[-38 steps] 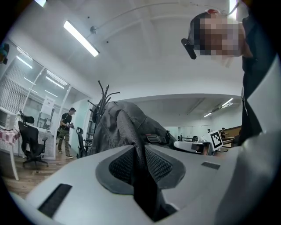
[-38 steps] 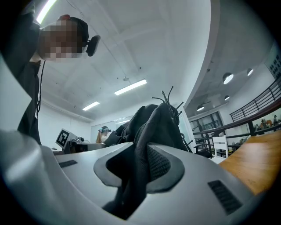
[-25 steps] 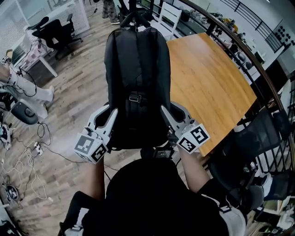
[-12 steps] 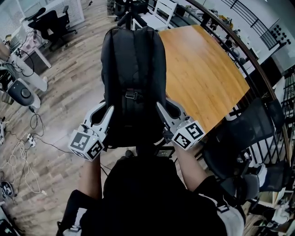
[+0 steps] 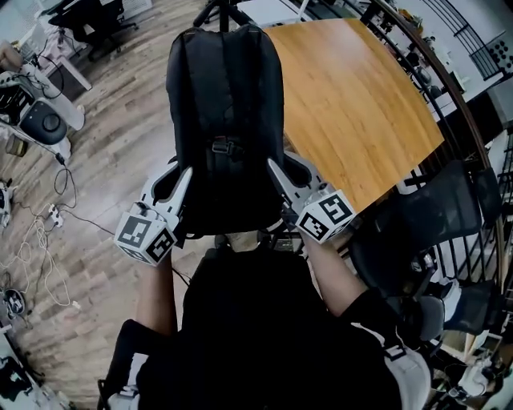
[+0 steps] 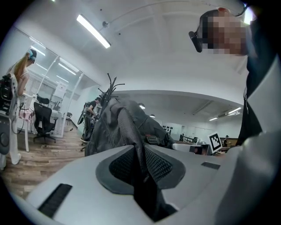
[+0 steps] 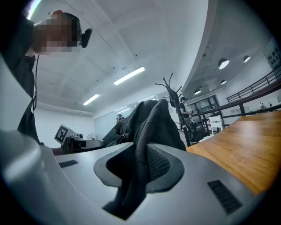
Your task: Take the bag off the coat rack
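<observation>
The black backpack (image 5: 226, 120) hangs free in front of me, held at its lower sides by both grippers, straps and chest buckle facing up. My left gripper (image 5: 181, 182) is shut on the bag's left mesh edge (image 6: 131, 132). At the other side my right gripper (image 5: 276, 174) is shut on its right padded edge (image 7: 151, 132). The black coat rack (image 5: 220, 8) stands beyond the bag's top, only its base showing in the head view. Its bare hooks (image 6: 110, 85) rise behind the bag, as the right gripper view's rack top (image 7: 171, 90) also shows.
A wooden table (image 5: 361, 104) lies right of the bag, with a curved railing (image 5: 449, 88) behind it. A black office chair (image 5: 433, 224) stands at my right. Cables (image 5: 40, 240) trail over the wood floor at left. A person (image 6: 22, 74) stands far left.
The bag, still gripped on both sides, has come away from the rack toward me. The rack base has slid up to the top edge of the head view.
</observation>
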